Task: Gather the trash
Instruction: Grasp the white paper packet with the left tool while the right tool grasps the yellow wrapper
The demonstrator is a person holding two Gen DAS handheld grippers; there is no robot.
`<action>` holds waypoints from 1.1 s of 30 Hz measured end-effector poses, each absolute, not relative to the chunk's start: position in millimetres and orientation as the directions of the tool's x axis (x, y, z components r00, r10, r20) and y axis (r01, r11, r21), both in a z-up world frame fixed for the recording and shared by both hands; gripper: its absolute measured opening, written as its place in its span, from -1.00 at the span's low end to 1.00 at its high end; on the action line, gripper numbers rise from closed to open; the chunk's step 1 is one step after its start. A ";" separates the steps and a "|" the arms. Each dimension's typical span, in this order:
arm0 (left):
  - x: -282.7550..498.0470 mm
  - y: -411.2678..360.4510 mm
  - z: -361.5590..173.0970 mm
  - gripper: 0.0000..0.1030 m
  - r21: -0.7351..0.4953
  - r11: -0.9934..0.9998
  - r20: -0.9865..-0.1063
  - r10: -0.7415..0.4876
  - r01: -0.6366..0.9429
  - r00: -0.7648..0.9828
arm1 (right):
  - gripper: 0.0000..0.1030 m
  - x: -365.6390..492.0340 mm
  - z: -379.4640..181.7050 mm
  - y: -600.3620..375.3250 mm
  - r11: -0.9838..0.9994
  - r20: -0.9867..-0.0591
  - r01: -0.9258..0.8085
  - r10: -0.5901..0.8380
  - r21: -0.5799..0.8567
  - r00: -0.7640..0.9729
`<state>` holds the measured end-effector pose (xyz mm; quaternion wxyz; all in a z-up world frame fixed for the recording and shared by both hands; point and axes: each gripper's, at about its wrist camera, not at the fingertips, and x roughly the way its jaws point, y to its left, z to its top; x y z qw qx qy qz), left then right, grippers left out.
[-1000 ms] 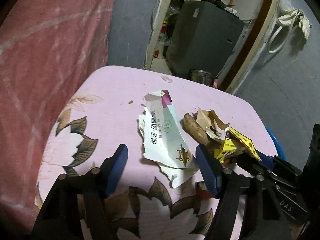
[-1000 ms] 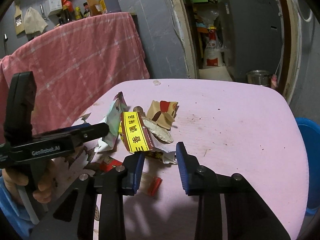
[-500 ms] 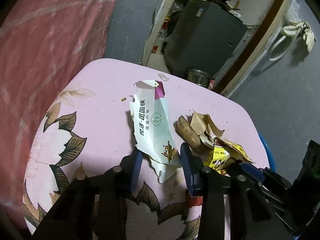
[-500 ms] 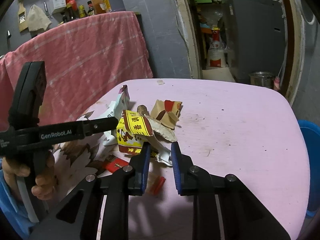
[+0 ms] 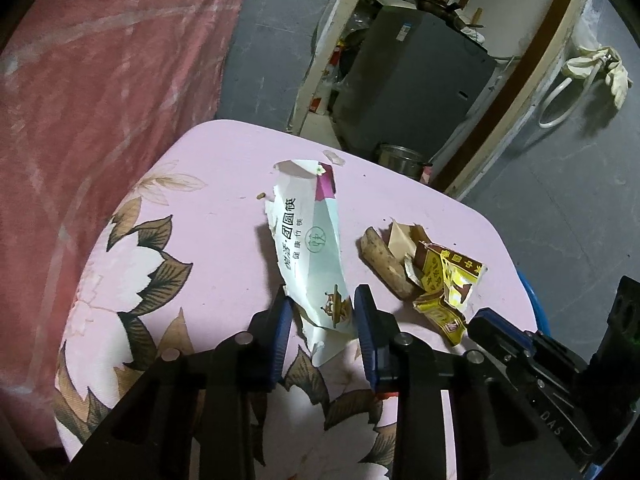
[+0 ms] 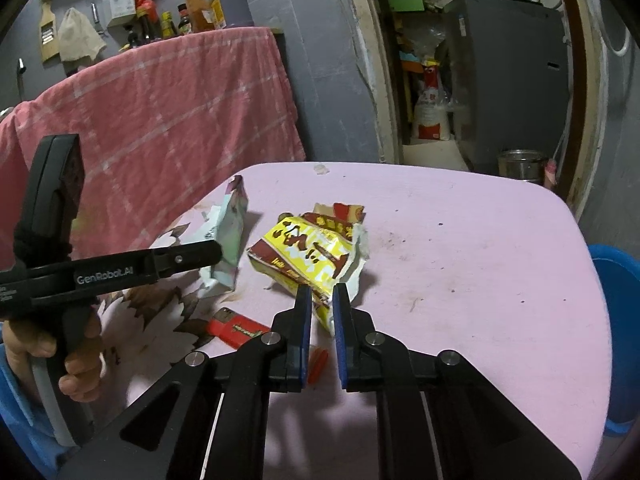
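Observation:
My left gripper (image 5: pixel 322 322) is shut on the near end of a torn white and green paper wrapper (image 5: pixel 310 246), which also shows in the right wrist view (image 6: pixel 228 236), lifted off the pink table (image 5: pixel 208 216). My right gripper (image 6: pixel 322 312) is shut on a crumpled yellow and red packet (image 6: pixel 308 256), seen from the left wrist view (image 5: pixel 448 280) too, and holds it above the table (image 6: pixel 460 260). A brown stick-like scrap (image 5: pixel 384 262) and torn brown paper (image 5: pixel 404 236) lie beside the packet.
A red lighter-like item (image 6: pixel 236 328) and a small red scrap (image 6: pixel 318 364) lie on the table near my right gripper. A blue bin (image 6: pixel 618 320) stands at the table's right edge. A pink cloth (image 6: pixel 160 120) hangs behind on the left. A doorway and a metal pot (image 6: pixel 520 164) are behind.
Both grippers have closed: the left on the white wrapper, the right on the yellow packet. Both pieces have lifted and shifted off the table surface.

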<state>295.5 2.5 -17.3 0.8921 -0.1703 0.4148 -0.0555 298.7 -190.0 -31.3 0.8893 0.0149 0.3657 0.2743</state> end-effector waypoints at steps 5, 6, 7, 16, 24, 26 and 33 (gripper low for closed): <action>290.8 7.0 -15.1 -0.49 -0.349 0.935 -0.722 -0.231 -0.056 0.653 | -0.19 304.2 -25.4 -190.1 0.853 -0.639 -0.466 0.496 0.234 0.588; 289.9 9.0 -15.2 -0.49 -0.350 0.935 -0.721 -0.228 -0.060 0.654 | -0.17 307.2 -24.1 -190.0 0.853 -0.641 -0.463 0.499 0.243 0.583; 289.2 10.4 -15.2 -0.49 -0.354 0.933 -0.721 -0.228 -0.065 0.654 | -0.16 311.2 -22.9 -189.4 0.849 -0.644 -0.461 0.506 0.257 0.574; 281.5 21.9 -14.4 -0.49 -0.361 0.928 -0.720 -0.215 -0.091 0.660 | 0.30 330.2 -19.0 -166.9 0.841 -0.662 -0.456 0.521 0.290 0.539; 275.3 30.6 -14.8 -0.49 -0.382 0.919 -0.714 -0.223 -0.102 0.663 | 0.30 337.7 -28.4 -154.6 0.864 -0.714 -0.439 0.468 0.246 0.521; 275.2 31.0 -14.0 -0.49 -0.379 0.920 -0.714 -0.221 -0.101 0.664 | 0.29 338.9 -30.3 -155.0 0.869 -0.719 -0.431 0.459 0.241 0.522; 272.4 27.7 -14.0 -0.50 -0.380 0.921 -0.712 -0.233 -0.084 0.663 | -0.19 337.4 -36.1 -165.6 0.872 -0.712 -0.415 0.464 0.260 0.527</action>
